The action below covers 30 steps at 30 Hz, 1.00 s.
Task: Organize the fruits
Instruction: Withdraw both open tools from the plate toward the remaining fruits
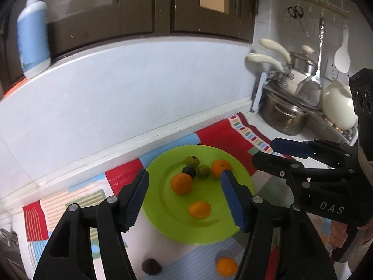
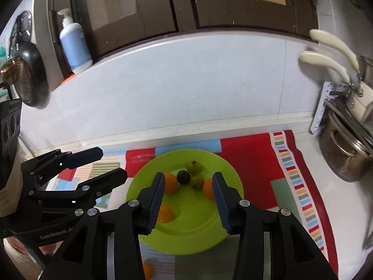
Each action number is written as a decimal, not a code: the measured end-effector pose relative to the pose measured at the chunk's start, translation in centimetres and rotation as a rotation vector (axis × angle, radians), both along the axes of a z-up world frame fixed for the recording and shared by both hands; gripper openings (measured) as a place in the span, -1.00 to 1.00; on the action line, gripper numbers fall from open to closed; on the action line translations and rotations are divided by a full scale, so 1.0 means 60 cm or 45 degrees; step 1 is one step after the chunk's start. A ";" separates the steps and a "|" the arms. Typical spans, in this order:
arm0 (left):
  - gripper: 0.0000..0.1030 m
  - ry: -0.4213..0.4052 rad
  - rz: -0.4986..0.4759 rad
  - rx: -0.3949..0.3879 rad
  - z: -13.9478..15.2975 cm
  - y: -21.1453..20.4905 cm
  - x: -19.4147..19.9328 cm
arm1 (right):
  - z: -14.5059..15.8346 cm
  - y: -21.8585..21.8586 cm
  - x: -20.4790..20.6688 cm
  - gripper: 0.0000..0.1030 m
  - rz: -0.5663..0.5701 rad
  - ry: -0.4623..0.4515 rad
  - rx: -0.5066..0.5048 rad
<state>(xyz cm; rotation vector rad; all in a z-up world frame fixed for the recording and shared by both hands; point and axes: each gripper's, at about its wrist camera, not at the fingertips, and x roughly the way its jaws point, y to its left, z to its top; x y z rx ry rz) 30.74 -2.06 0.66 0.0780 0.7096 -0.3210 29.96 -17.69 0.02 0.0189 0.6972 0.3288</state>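
A lime green plate (image 1: 209,231) (image 2: 230,175) lies on a patchwork mat and holds three orange fruits, two green fruits and a dark plum (image 1: 188,171) (image 2: 183,176). One orange fruit (image 1: 199,209) sits alone at the plate's front. Off the plate, near me, lie another orange fruit (image 1: 226,266) (image 2: 147,269) and a dark fruit (image 1: 151,266). My left gripper (image 1: 185,186) is open and empty above the plate. My right gripper (image 2: 188,187) is open and empty above the plate, and shows at the right of the left wrist view (image 1: 263,151).
A colourful patchwork mat (image 1: 233,133) (image 2: 256,149) covers the white counter. A steel pot (image 1: 283,116) (image 2: 345,156), cream-handled pans and a white jug (image 1: 338,107) stand at the right. A soap bottle (image 1: 33,35) (image 2: 73,44) stands on the window ledge. The tiled wall is behind.
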 end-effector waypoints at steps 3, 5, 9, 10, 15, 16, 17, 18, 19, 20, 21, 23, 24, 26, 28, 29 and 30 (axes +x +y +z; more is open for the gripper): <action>0.35 -0.018 0.013 -0.006 0.010 0.002 -0.027 | 0.011 -0.001 -0.030 0.01 -0.020 -0.038 -0.012; 0.37 -0.029 0.027 -0.005 0.014 0.003 -0.043 | 0.017 -0.003 -0.048 0.01 -0.032 -0.046 -0.006; 0.45 -0.057 0.044 0.003 0.022 0.003 -0.078 | 0.020 -0.006 -0.078 0.01 -0.043 -0.053 -0.002; 0.46 -0.060 0.046 0.003 0.023 0.004 -0.084 | 0.020 -0.006 -0.085 0.01 -0.047 -0.055 -0.005; 0.56 -0.088 0.045 0.019 0.029 0.002 -0.121 | 0.021 -0.015 -0.123 0.01 -0.070 -0.062 -0.013; 0.57 -0.096 0.044 0.029 0.030 0.000 -0.130 | 0.021 -0.017 -0.130 0.01 -0.077 -0.063 -0.012; 0.61 -0.103 0.042 0.039 0.030 -0.002 -0.137 | 0.021 -0.019 -0.136 0.01 -0.081 -0.064 -0.010; 0.62 -0.107 0.039 0.048 0.029 -0.004 -0.143 | 0.020 -0.021 -0.142 0.01 -0.084 -0.064 -0.007; 0.62 -0.109 0.039 0.055 0.027 -0.005 -0.148 | 0.019 -0.022 -0.146 0.01 -0.086 -0.062 -0.007; 0.63 -0.108 0.039 0.064 0.025 -0.007 -0.153 | 0.017 -0.025 -0.152 0.01 -0.089 -0.060 -0.006; 0.63 -0.106 0.039 0.071 0.023 -0.008 -0.156 | 0.016 -0.026 -0.157 0.02 -0.092 -0.058 -0.005; 0.64 -0.101 0.035 0.087 0.017 -0.012 -0.164 | 0.010 -0.031 -0.166 0.12 -0.105 -0.048 -0.008; 0.64 -0.096 0.031 0.093 0.014 -0.014 -0.167 | 0.006 -0.034 -0.172 0.14 -0.116 -0.045 -0.009; 0.64 -0.087 0.016 0.107 0.007 -0.018 -0.172 | 0.000 -0.039 -0.177 0.14 -0.126 -0.035 -0.019; 0.65 -0.078 0.014 0.120 -0.001 -0.022 -0.179 | -0.008 -0.044 -0.183 0.14 -0.140 -0.017 -0.022; 0.66 -0.076 0.010 0.124 -0.005 -0.024 -0.182 | -0.011 -0.047 -0.185 0.14 -0.147 -0.010 -0.018; 0.67 -0.072 0.005 0.127 -0.008 -0.025 -0.185 | -0.015 -0.051 -0.189 0.14 -0.155 -0.002 -0.016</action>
